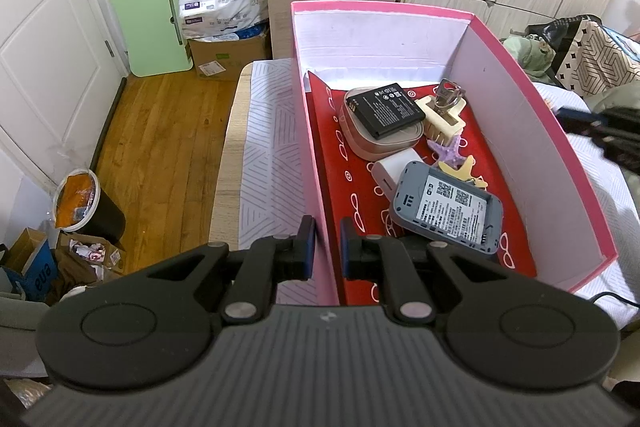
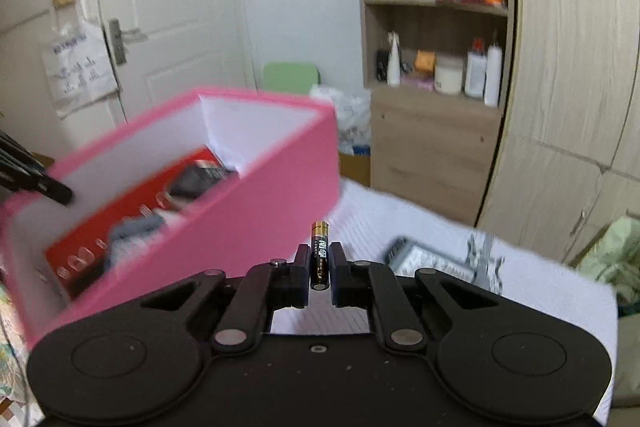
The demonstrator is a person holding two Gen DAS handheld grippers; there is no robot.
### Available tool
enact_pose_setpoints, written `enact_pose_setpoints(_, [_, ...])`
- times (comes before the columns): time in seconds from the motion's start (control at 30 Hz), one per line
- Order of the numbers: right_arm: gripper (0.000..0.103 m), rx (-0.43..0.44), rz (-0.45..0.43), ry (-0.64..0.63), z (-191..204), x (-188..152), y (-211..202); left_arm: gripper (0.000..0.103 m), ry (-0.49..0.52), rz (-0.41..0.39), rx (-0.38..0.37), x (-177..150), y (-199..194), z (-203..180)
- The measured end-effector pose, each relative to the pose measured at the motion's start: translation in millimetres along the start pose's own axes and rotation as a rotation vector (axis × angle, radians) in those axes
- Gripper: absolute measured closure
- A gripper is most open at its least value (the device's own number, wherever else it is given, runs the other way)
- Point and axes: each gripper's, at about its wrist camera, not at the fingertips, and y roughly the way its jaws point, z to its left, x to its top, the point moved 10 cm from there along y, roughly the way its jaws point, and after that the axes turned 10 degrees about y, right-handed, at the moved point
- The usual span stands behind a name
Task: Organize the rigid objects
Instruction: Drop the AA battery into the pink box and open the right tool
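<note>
Left gripper [image 1: 327, 241] — angled steeply down, fingers clamped on the near side wall of the pink box [image 1: 540, 131].

Right gripper [image 2: 320, 259] — tilted gently down beside the box, fingers pinched on a small upright battery [image 2: 320, 253].

Left view only: box contents — flat black battery [image 1: 386, 109], grey router [image 1: 448, 213], cream clip [image 1: 440, 119].

Right view only: blurred grey item [image 2: 424, 261] on the white cloth [image 2: 540, 287].

Only "24" reads, on the tissue pack [image 1: 218, 5].
</note>
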Motion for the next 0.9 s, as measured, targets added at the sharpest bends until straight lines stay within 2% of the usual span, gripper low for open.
enact_pose_setpoints(0.1, [0.091, 0.059, -0.032, -0.006, 24, 18, -20, 0.093, 0.001, 0.001, 0.001, 0, 0, 0])
enact_pose_setpoints(0.2, [0.091, 0.136, -0.029, -0.010, 50, 31, -34, 0.093, -0.001, 0.003, 0.003, 1, -1, 0])
enact_pose_setpoints(0.4, [0.091, 0.226, 0.098, -0.034, 99, 36, -27, 0.093, 0.001, 0.003, 0.004, 1, -1, 0])
enact_pose_setpoints(0.7, [0.091, 0.208, 0.226, -0.084, 125, 28, 27, 0.093, -0.008, -0.002, -0.009, 0, -1, 2])
enact_pose_setpoints(0.9, [0.091, 0.152, 0.307, -0.139, 125, 17, 66, 0.093, -0.007, -0.008, -0.004, 0, -1, 1])
